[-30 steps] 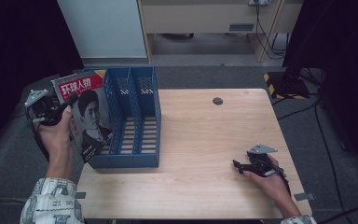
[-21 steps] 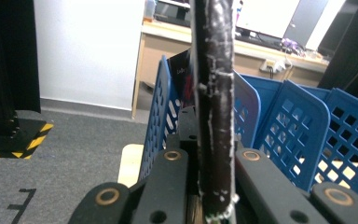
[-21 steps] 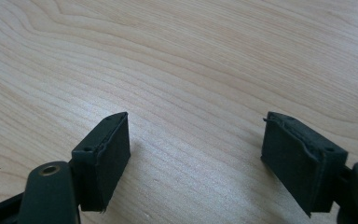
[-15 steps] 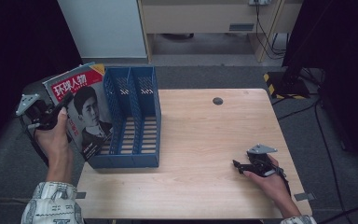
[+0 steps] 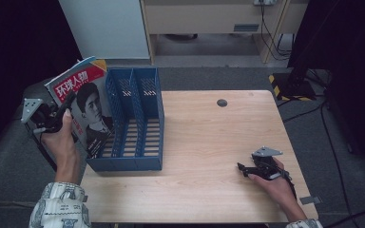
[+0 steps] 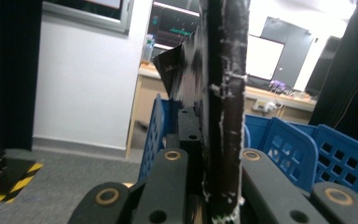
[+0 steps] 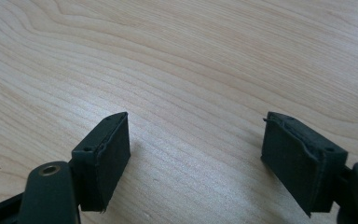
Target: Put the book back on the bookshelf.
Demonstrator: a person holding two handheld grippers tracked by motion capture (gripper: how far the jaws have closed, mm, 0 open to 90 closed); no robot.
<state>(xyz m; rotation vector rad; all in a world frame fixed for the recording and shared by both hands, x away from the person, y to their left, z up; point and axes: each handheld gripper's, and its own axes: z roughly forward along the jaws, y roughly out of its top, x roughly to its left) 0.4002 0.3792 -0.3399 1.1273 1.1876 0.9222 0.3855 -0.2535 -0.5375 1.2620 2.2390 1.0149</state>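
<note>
Magazine (image 5: pixel 83 107) with a red masthead, white characters and a portrait on its glossy cover stands at the left of the high view, held off the left edge of the light wooden table (image 5: pixel 209 142), just beside the blue plastic lattice file holder (image 5: pixel 133 121). Its long axis runs from lower right to upper left of the frame, tilted, the masthead end uppermost and leaning away from the holder; the cover faces the camera. Its lower corner is near the holder's left wall; whether they touch cannot be told.

The left gripper (image 5: pixel 45 116), at the far left of that view, has its jaws pressed together on the magazine's outer edge. In the left gripper view the magazine (image 6: pixel 223 102) appears edge-on as a dark vertical band between the two black jaws, its cover unreadable and its top cut off by the frame.

There is one magazine, one file holder with two visible compartments, and two grippers. The right gripper (image 5: pixel 247 169) rests low at the lower right of the table, its jaws spread with nothing between them; the right gripper view shows bare wood (image 7: pixel 191 70) between the pads. A small dark round spot (image 5: pixel 222 102) sits near the table's far edge.
</note>
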